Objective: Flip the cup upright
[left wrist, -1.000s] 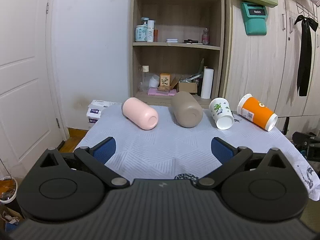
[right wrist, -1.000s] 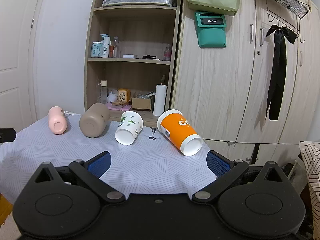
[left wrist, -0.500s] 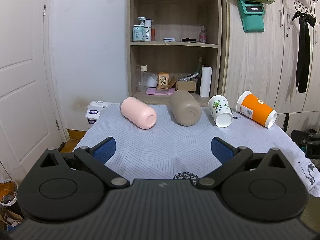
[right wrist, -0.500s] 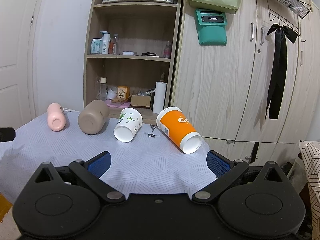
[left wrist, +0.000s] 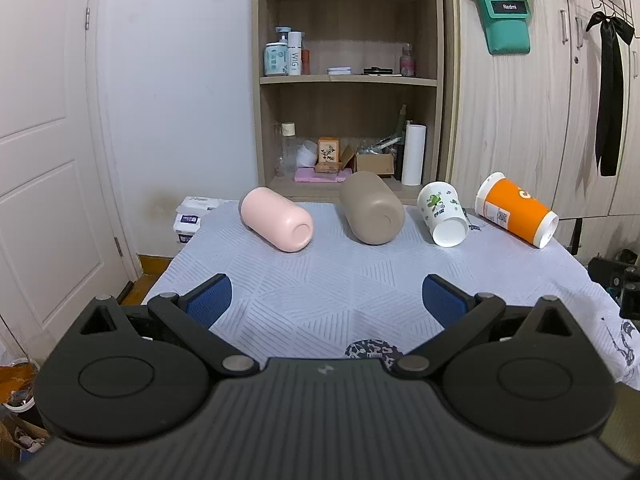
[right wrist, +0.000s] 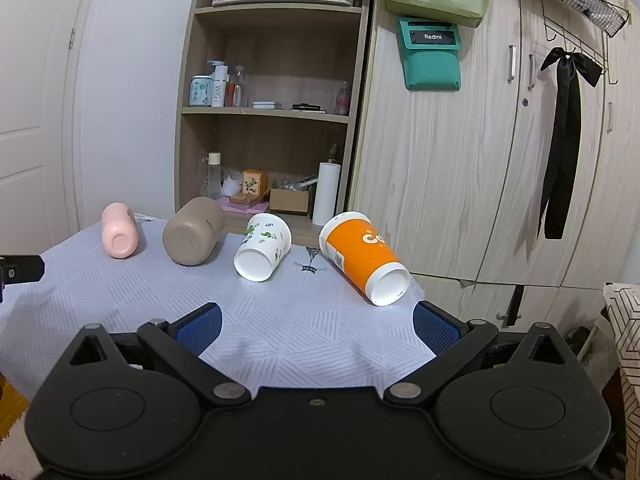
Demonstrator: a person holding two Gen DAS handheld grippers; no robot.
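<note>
Left wrist view: the left gripper (left wrist: 326, 296) hovers low over the near edge of the cloth-covered table (left wrist: 328, 284), its blue pads spread wide and holding nothing. Ahead of it four cups lie on their sides in a row, all well apart from the pads: a pink cup (left wrist: 277, 219) ahead and slightly left, a taupe cup (left wrist: 372, 208) ahead and slightly right, a white leaf-print paper cup (left wrist: 442, 214) further right, and an orange paper cup (left wrist: 516, 210) at the far right.

From the right wrist, the right gripper (right wrist: 316, 326) is likewise wide open and empty, with the orange paper cup (right wrist: 362, 258) just ahead toward its right pad and the white leaf-print paper cup (right wrist: 263, 247) ahead toward its left pad.

Over the last second little has changed. The left camera has tipped slightly, so the cups now sit a touch lower in its frame, and the right gripper has eased a little closer to the orange cup. No cup has rolled or been touched, and both sets of jaws have kept the same spread.

That suggests the approach is only beginning: no cup has been chosen by contact, and every flip remains to be done.
</note>
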